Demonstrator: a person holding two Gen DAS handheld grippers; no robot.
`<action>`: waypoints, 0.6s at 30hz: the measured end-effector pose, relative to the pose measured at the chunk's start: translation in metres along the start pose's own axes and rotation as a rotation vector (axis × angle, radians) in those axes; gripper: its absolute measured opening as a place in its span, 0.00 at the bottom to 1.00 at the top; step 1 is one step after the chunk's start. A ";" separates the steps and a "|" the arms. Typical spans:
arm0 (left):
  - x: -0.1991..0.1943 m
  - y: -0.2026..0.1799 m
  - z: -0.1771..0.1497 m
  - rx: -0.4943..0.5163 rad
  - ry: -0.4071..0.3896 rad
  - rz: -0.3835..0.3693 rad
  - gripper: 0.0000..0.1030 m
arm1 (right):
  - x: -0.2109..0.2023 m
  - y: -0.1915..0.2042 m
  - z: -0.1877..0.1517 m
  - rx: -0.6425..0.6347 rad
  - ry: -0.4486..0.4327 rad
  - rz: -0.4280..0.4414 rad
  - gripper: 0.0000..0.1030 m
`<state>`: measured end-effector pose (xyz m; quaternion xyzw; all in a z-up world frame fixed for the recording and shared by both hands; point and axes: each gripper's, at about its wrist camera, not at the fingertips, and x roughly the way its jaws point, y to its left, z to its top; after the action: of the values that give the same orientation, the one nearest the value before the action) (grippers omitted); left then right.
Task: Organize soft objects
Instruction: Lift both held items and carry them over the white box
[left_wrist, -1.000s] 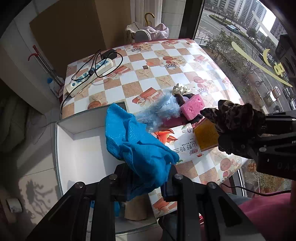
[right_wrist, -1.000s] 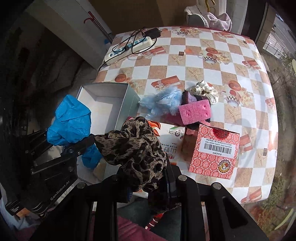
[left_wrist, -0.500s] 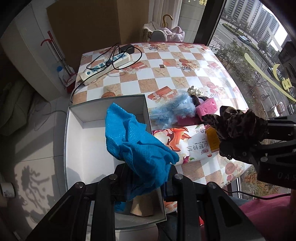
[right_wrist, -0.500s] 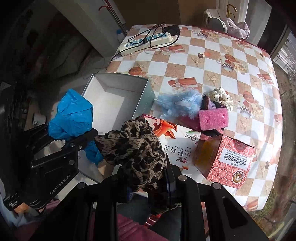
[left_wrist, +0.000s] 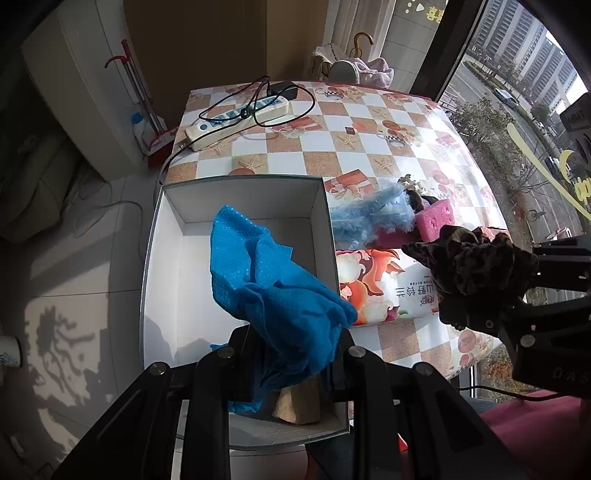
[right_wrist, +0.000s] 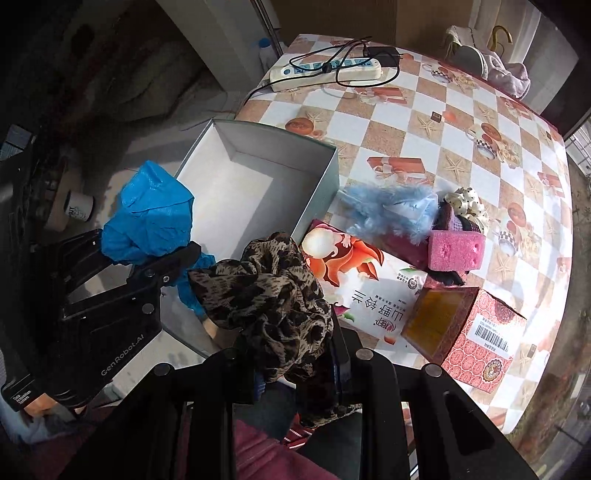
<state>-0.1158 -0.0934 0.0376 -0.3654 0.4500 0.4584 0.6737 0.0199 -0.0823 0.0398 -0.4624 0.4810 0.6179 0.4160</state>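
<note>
My left gripper (left_wrist: 291, 354) is shut on a blue cloth (left_wrist: 273, 284) and holds it above the near half of an open white box (left_wrist: 236, 206). In the right wrist view the blue cloth (right_wrist: 151, 218) hangs at the box's (right_wrist: 258, 184) near left corner. My right gripper (right_wrist: 295, 350) is shut on a leopard-print scrunchie (right_wrist: 269, 291), held above the table's near edge, right of the box; it also shows in the left wrist view (left_wrist: 476, 258). A fluffy light-blue item (right_wrist: 391, 210), a pink sponge (right_wrist: 456, 251) and a polka-dot scrunchie (right_wrist: 467, 199) lie on the table.
A printed soft packet (right_wrist: 369, 288) and a red patterned carton (right_wrist: 476, 332) lie near the table's front edge. A power strip with a black cable (right_wrist: 328, 70) lies at the far side. The checked tablecloth (right_wrist: 480, 129) covers the table. A beige lump (left_wrist: 299, 402) lies in the box's near end.
Both grippers have pulled back and up from the table, still holding their items. The blue cloth now hangs over the box's inside instead of its right edge.
</note>
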 end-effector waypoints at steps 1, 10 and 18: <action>0.000 0.002 -0.001 -0.005 0.000 0.001 0.26 | 0.001 0.002 0.000 -0.006 0.003 0.000 0.26; 0.002 0.018 -0.007 -0.044 0.006 0.011 0.26 | 0.007 0.015 0.008 -0.049 0.020 -0.004 0.26; 0.005 0.029 -0.014 -0.077 0.016 0.021 0.26 | 0.014 0.025 0.015 -0.076 0.030 0.004 0.26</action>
<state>-0.1460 -0.0952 0.0261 -0.3901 0.4412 0.4793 0.6507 -0.0100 -0.0720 0.0336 -0.4863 0.4642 0.6296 0.3895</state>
